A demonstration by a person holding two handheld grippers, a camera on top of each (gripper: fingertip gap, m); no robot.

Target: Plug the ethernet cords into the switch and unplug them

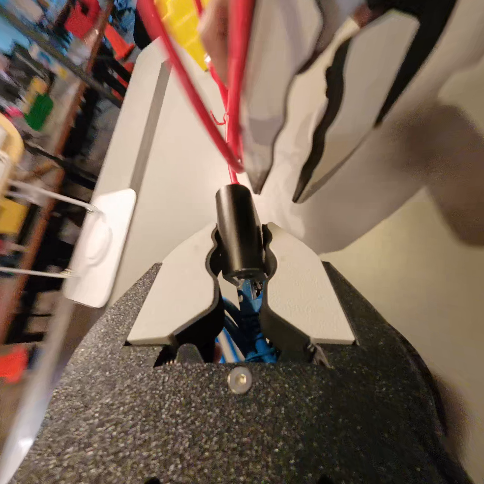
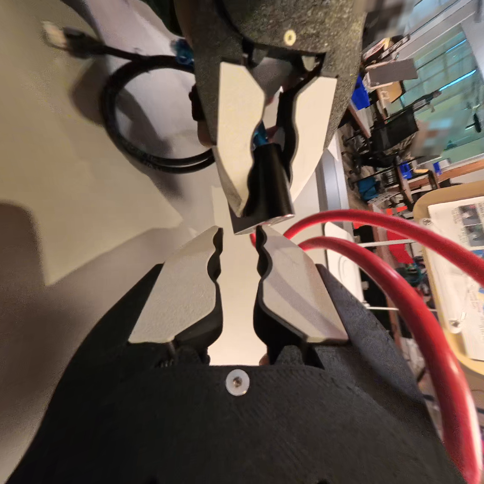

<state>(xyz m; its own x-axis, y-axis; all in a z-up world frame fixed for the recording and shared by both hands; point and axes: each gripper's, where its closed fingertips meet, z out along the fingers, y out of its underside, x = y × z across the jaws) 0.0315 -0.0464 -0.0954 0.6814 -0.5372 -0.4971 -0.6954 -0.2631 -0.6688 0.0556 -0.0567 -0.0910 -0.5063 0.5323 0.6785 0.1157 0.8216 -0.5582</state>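
Note:
My left gripper (image 1: 241,227) is shut on a small black switch block (image 1: 238,235) and holds it above the white table (image 1: 183,157). A blue ethernet cord (image 1: 251,327) runs from the block's near end back between the fingers. A red cord (image 1: 233,110) enters its far end. My right gripper (image 2: 239,231) is open, its tips just below the block (image 2: 267,183) where the red cord (image 2: 392,262) meets it. In the left wrist view the right gripper (image 1: 277,191) hangs open beside the red cord. In the right wrist view the left gripper (image 2: 264,204) comes down from above.
A black ethernet cord (image 2: 125,131) lies coiled on the table (image 2: 65,196), its plug (image 2: 55,34) loose. A white rounded device (image 1: 99,248) with metal rods sits at the table edge. A wooden board with papers (image 2: 458,262) and cluttered shelves (image 1: 39,104) stand beyond.

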